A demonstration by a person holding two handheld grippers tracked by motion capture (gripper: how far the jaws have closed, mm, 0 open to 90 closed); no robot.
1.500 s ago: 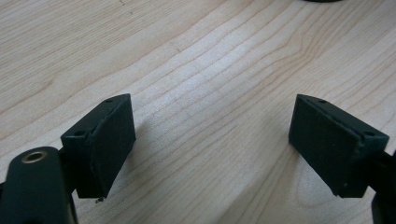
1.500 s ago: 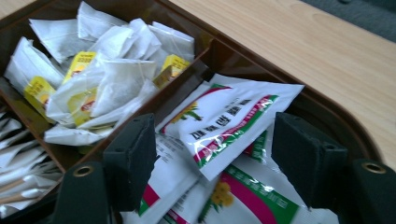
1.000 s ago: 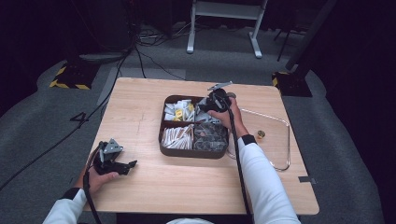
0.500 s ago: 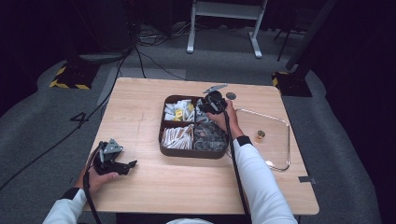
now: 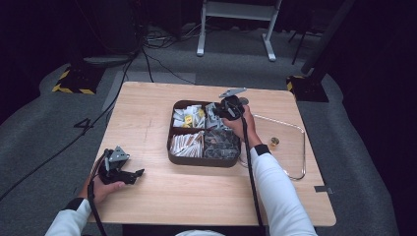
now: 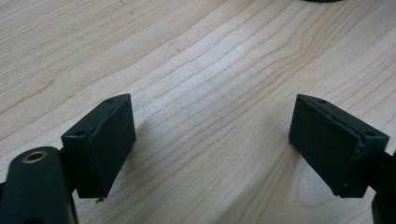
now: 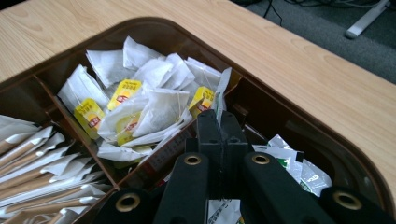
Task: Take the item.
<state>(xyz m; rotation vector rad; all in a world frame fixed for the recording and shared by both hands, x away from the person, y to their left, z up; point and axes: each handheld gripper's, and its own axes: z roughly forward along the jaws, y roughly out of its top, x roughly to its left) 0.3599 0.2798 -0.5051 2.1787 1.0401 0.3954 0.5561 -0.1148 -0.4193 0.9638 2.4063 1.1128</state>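
Item: white sachet, light, limp, tear-prone; your right claw is clenched on its thin edge, left claw released over the worktop.

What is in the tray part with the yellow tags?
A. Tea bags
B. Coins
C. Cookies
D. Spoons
A: in the right gripper view the far compartment of the brown tray is piled with white tea bags on strings, each with a yellow tag. The right gripper sits just in front of them, its jaws shut on the edge of a white packet.
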